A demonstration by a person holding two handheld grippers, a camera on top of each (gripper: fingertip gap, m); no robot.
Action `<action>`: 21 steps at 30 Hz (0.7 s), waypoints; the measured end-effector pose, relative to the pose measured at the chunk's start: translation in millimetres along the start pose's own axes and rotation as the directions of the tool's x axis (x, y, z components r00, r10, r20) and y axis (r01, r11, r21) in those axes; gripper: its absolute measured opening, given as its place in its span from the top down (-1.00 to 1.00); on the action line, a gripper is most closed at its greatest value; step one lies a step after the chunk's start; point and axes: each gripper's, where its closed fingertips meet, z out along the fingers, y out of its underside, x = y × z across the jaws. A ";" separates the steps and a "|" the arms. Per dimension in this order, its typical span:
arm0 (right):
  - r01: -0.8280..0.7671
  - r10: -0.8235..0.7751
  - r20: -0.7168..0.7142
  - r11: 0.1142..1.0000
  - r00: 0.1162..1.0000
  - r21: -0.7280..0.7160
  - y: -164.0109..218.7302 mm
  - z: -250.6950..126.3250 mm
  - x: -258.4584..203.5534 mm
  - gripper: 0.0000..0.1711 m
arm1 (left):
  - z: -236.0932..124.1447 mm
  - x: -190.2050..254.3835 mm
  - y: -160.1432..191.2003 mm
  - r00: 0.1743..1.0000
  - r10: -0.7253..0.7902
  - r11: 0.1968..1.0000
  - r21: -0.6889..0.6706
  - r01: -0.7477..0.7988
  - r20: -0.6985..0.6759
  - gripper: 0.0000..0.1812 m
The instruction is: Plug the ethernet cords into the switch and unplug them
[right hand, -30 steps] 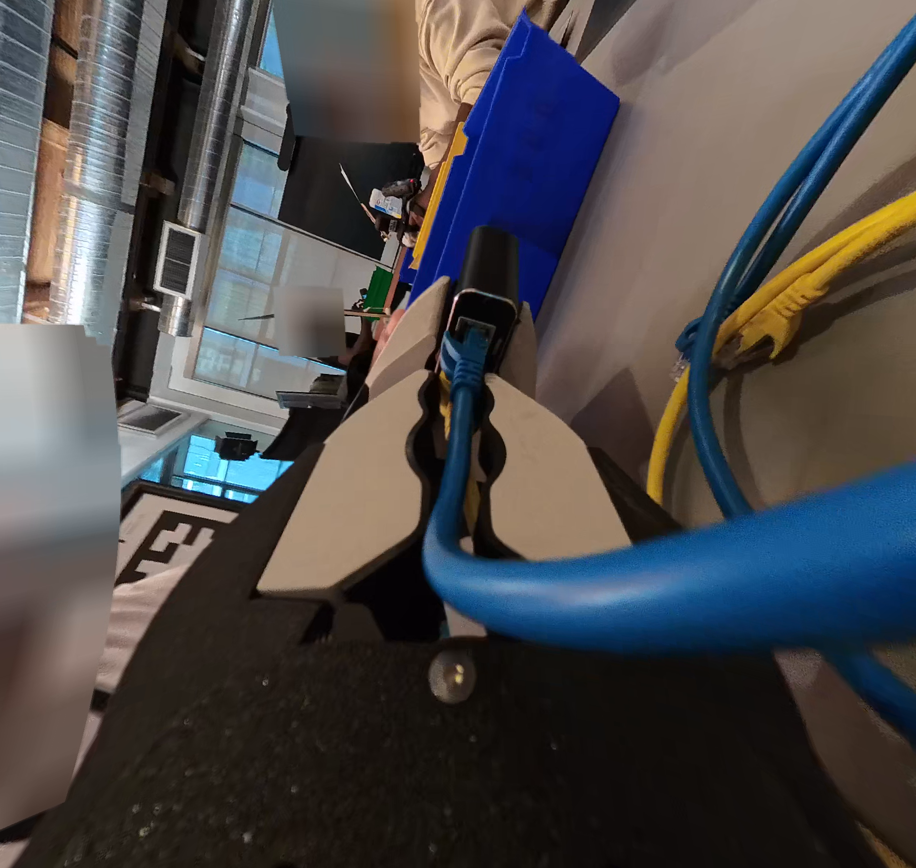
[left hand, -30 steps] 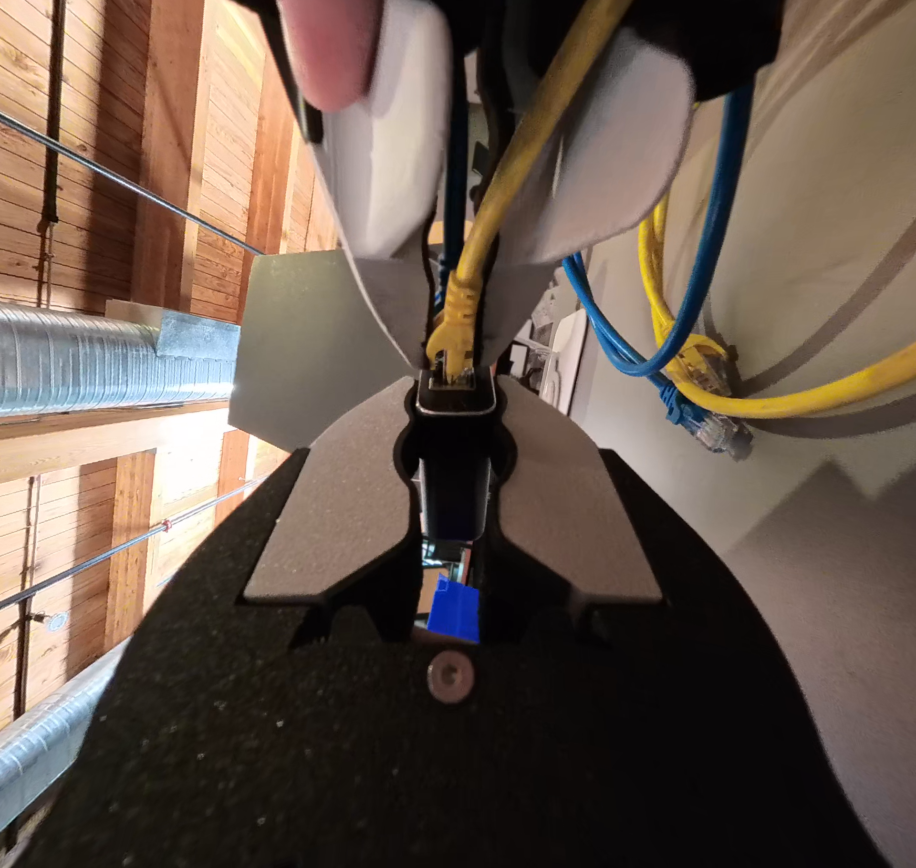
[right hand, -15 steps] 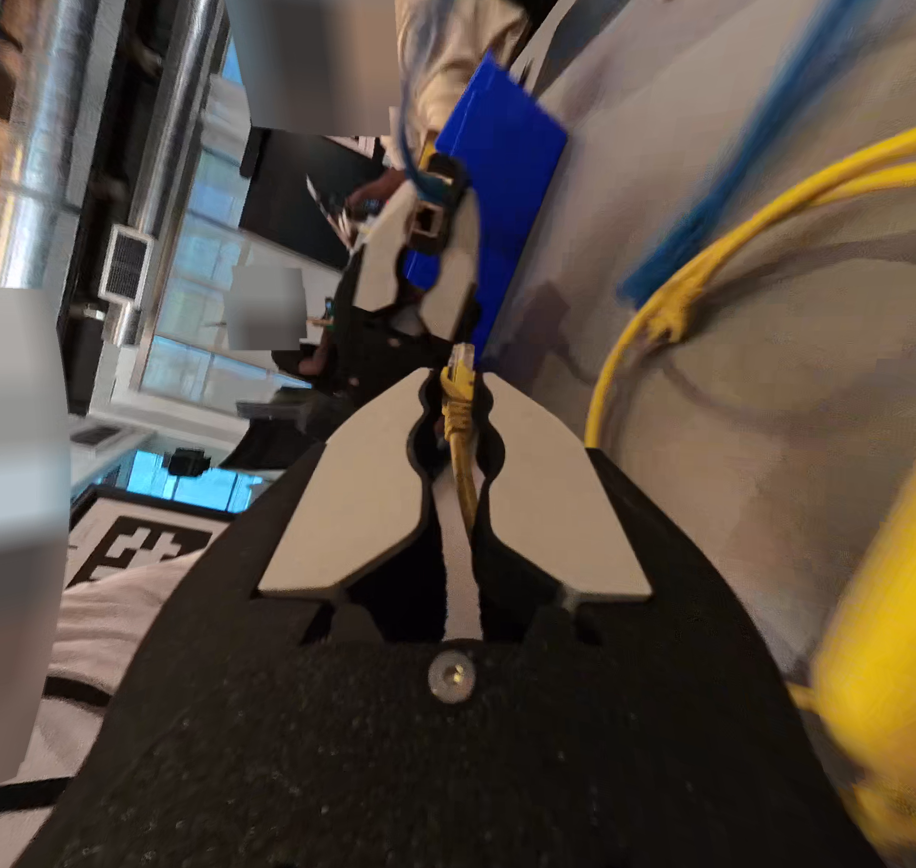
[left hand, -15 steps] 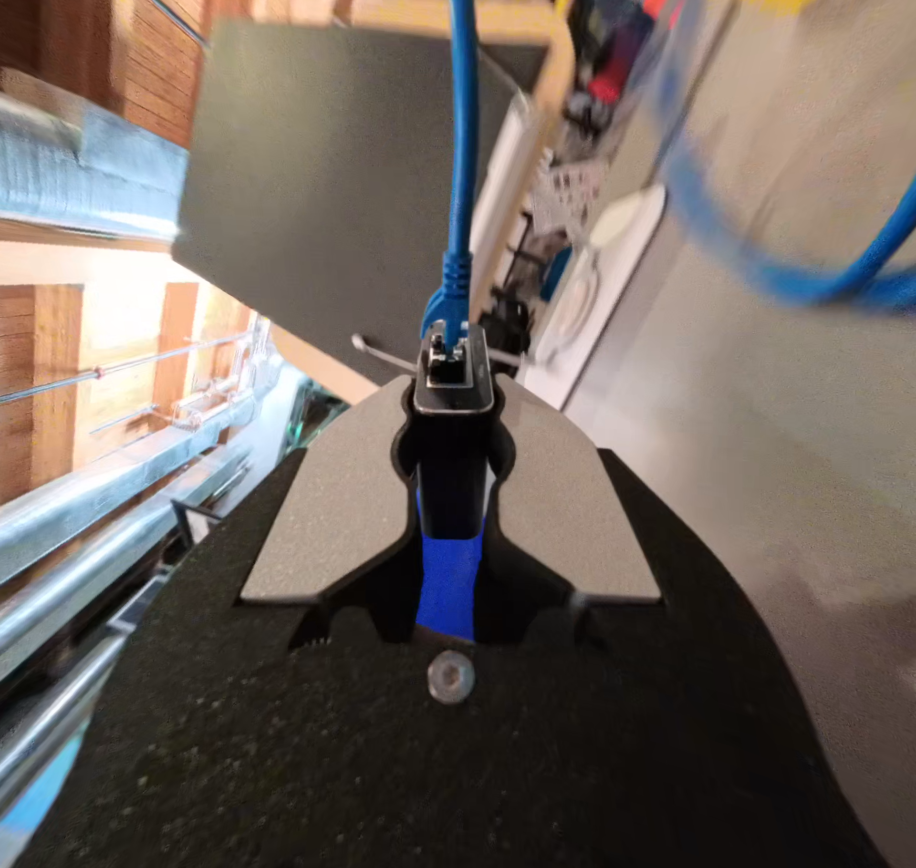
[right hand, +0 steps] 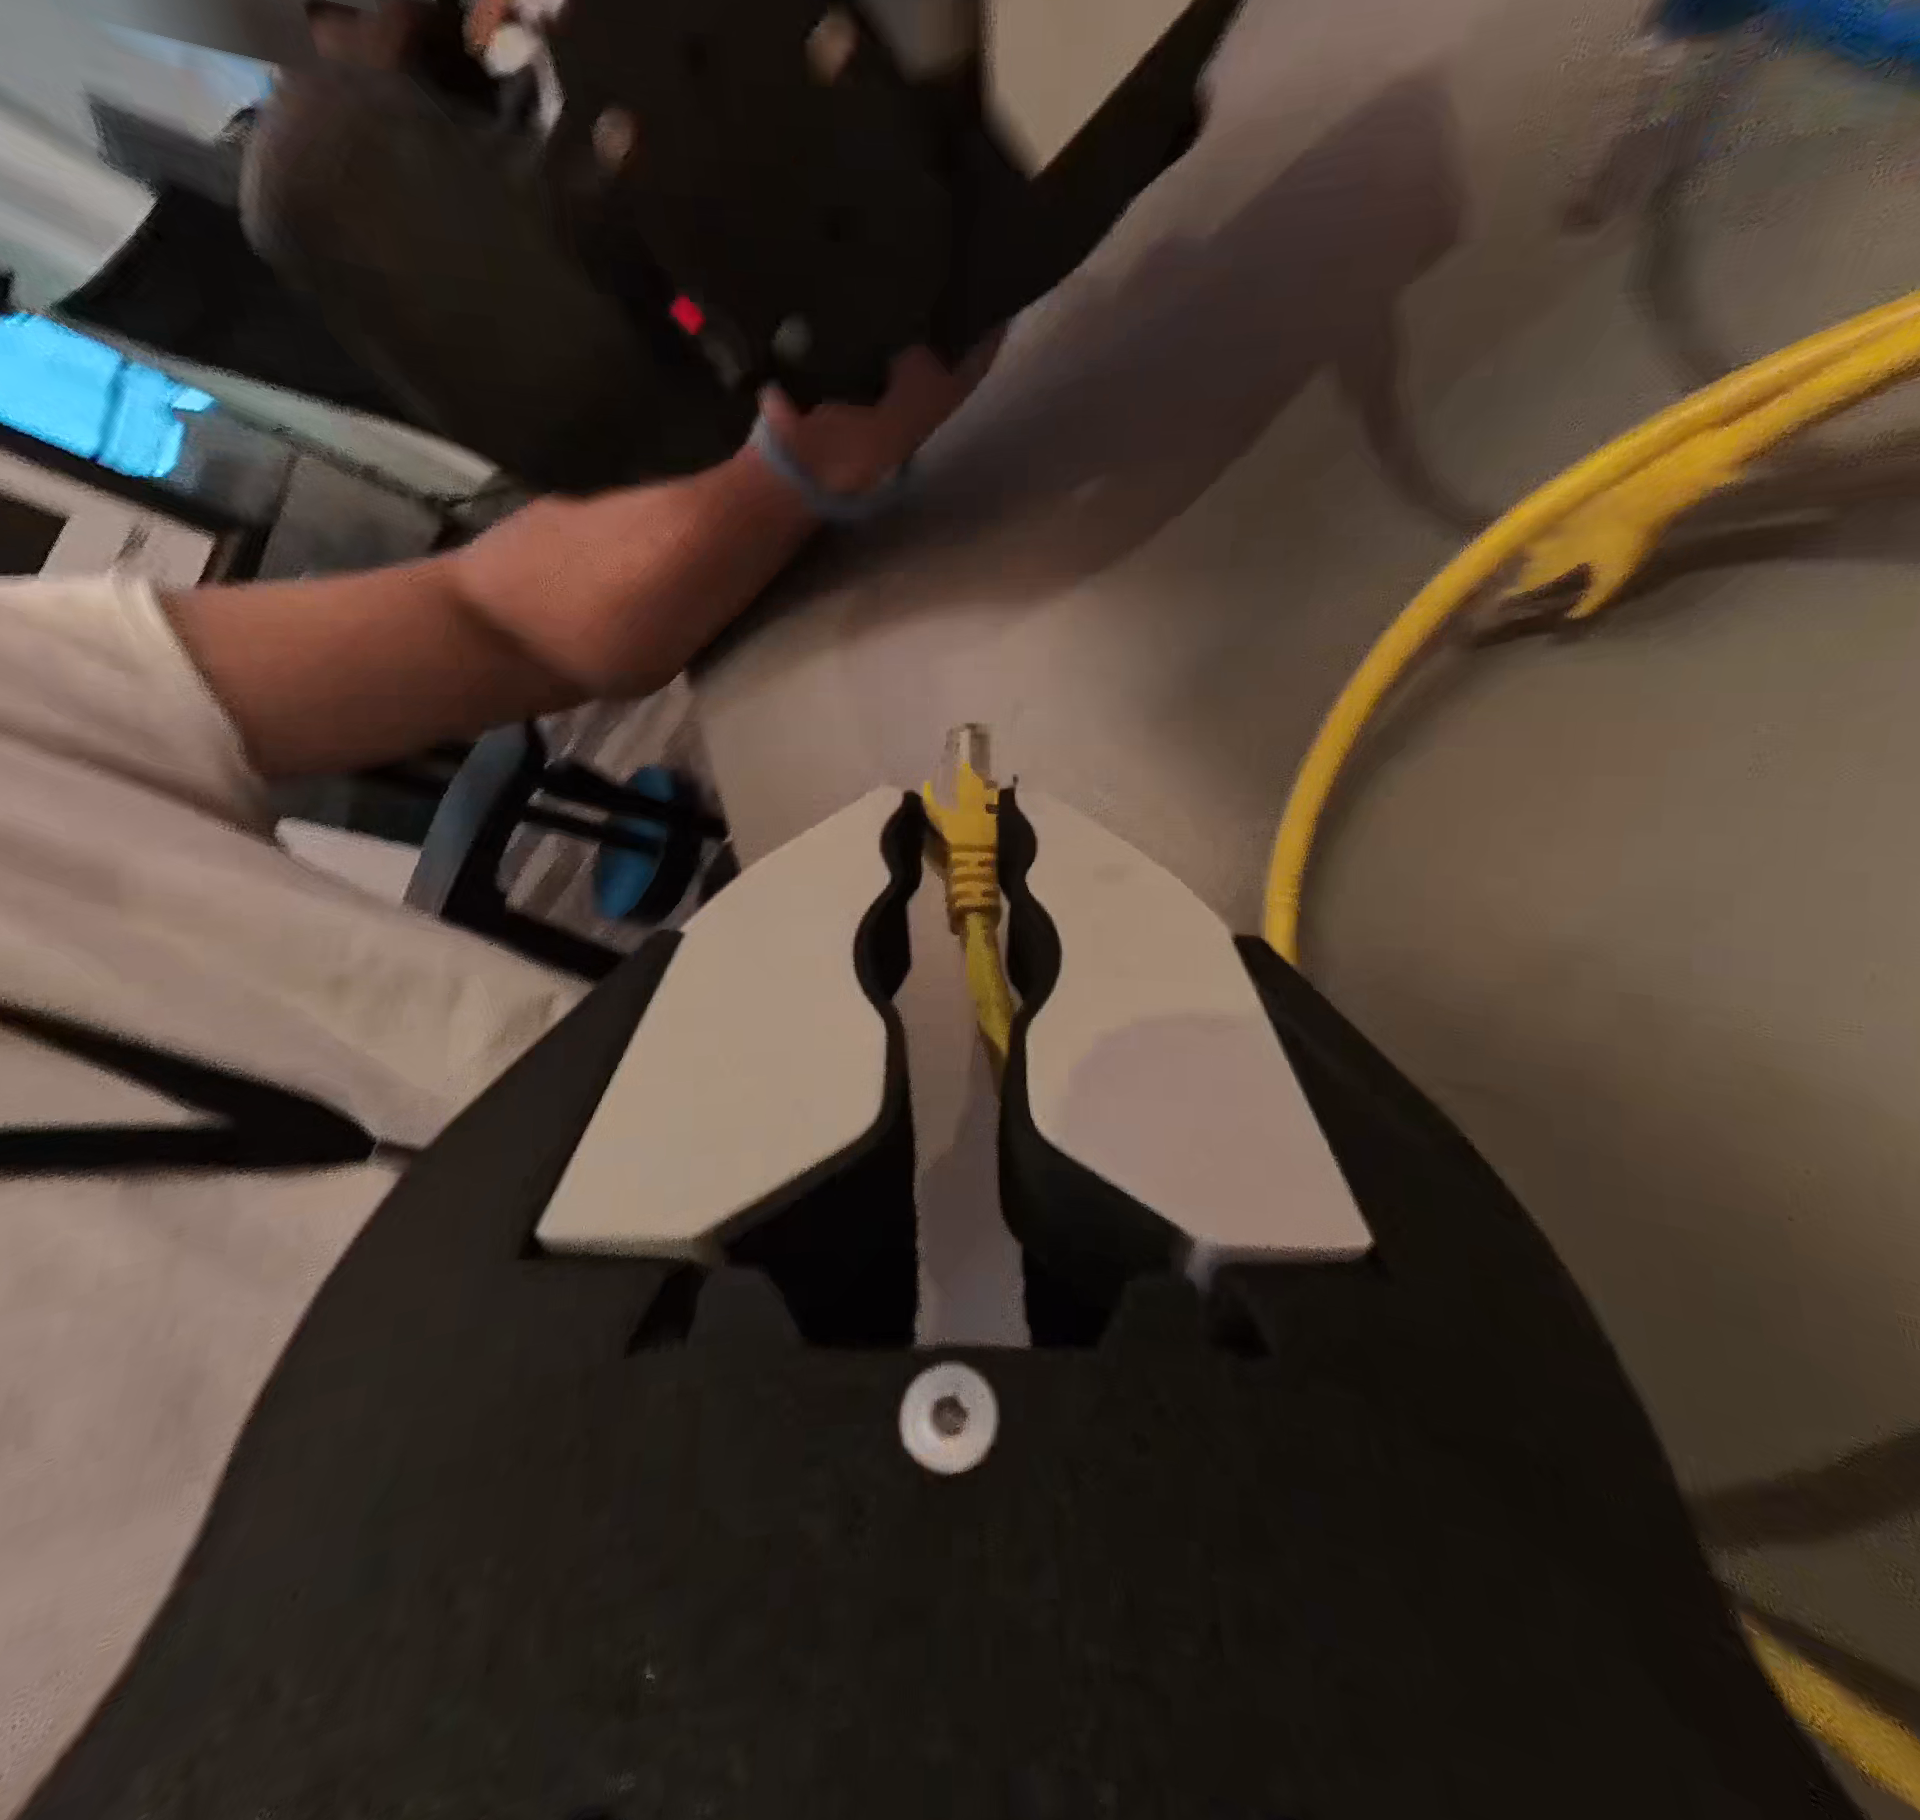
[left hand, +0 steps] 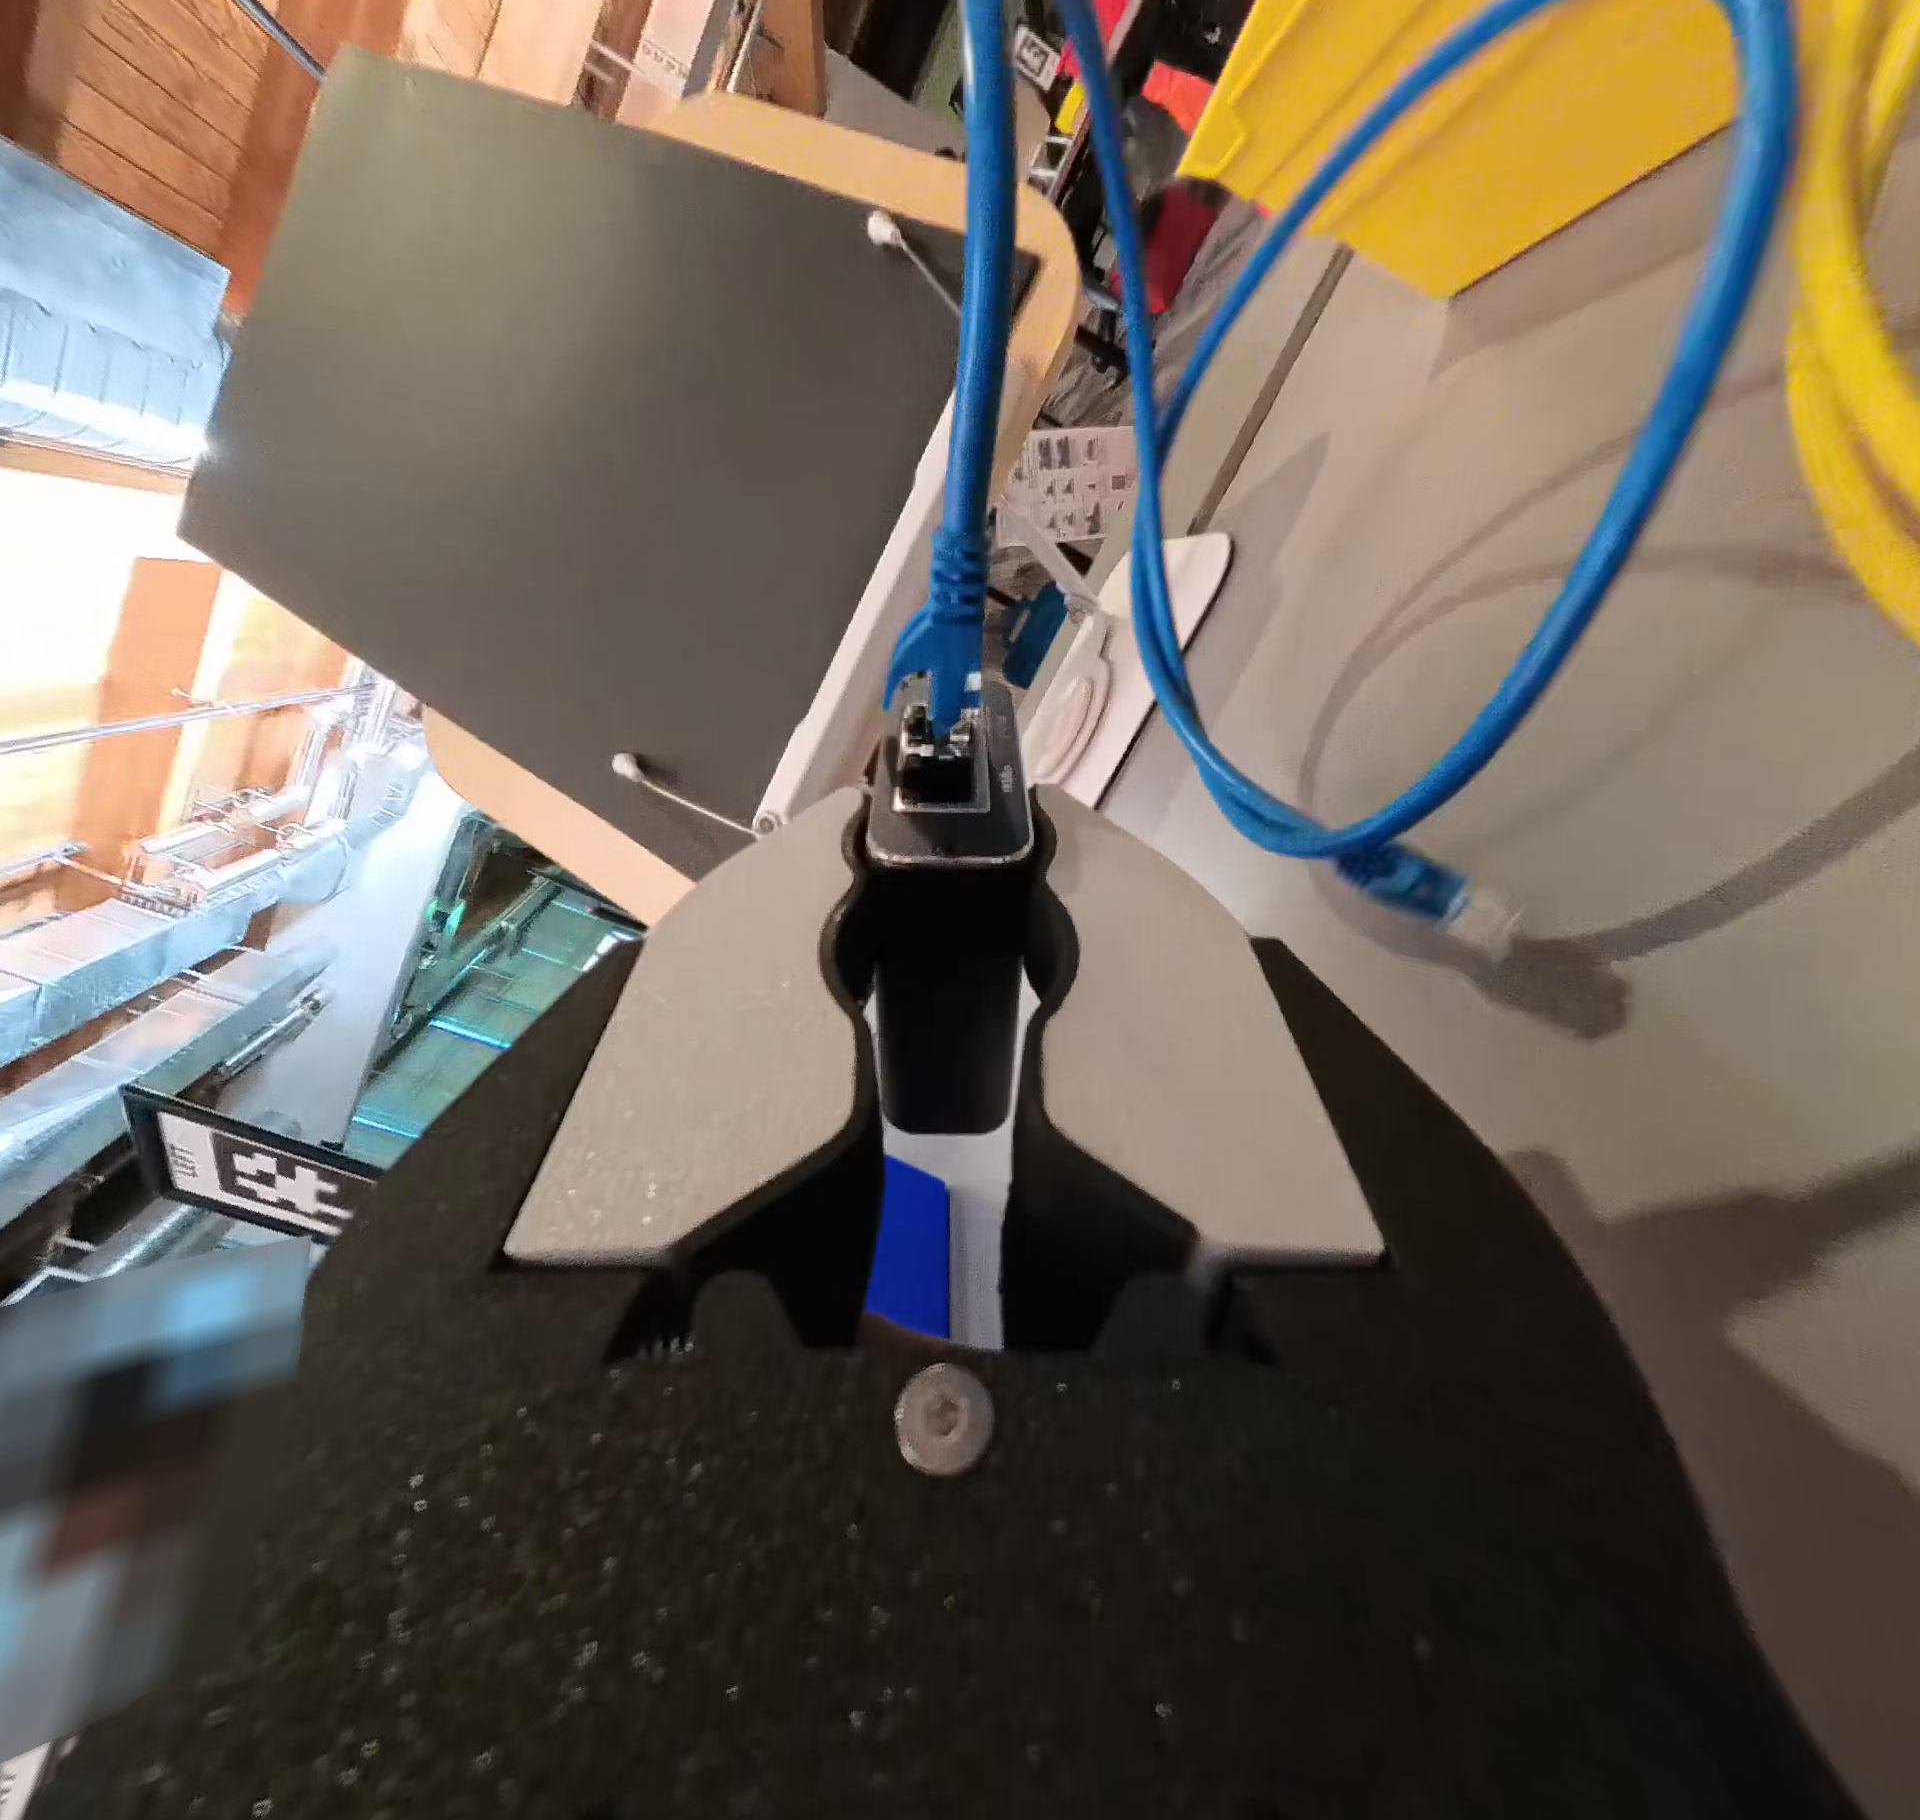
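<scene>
- Left gripper (left hand: 948,897) is clamped tight on the small black switch (left hand: 943,970), its port end poking out past the fingertips and facing forward
- Blue cord's plug (left hand: 940,674) sits in the far port; the near port (left hand: 935,783) shows open and dark, so there's a free socket
- That blue cord (left hand: 1714,336) climbs, loops wide over the grey table (left hand: 1558,627) and ends in its loose plug (left hand: 1423,903), lying on the surface to the right of the switch
- Right gripper (right hand: 961,814): fingers closed on the yellow cord's plug (right hand: 968,835), clear tip jutting just beyond the fingertips, plug's long axis running straight along the fingers
- The rest of the yellow cord (right hand: 1455,586) curves off on the table to the right, blurred
- Here's the key relation: in the right wrist view the left gripper's black body (right hand: 831,139), gripped by the person's hand (right hand: 842,451), is up ahead and a touch left of the yellow plug, well apart
- My read: plug tip has to be swung round to meet the open port head-on; the port's face isn't visible from the right side, so alignment can't be judged yet
</scene>
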 end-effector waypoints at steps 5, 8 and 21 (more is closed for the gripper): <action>0.040 -0.021 0.162 0.992 0.987 -0.119 30.1 38.8 -37.1 0.80 | 1.8 1.6 18.7 0.999 -0.019 0.999 -0.043 0.018 -0.040 0.73; 0.040 -0.014 0.175 0.989 0.984 -0.145 37.5 44.7 -45.9 0.51 | 3.0 0.0 25.4 0.998 -0.028 0.999 -0.046 0.026 -0.051 0.73; 0.413 -0.511 -0.408 0.857 0.757 -0.307 -13.4 29.6 65.3 0.41 | 6.0 3.7 37.5 0.994 -0.056 0.997 -0.057 0.051 -0.098 0.73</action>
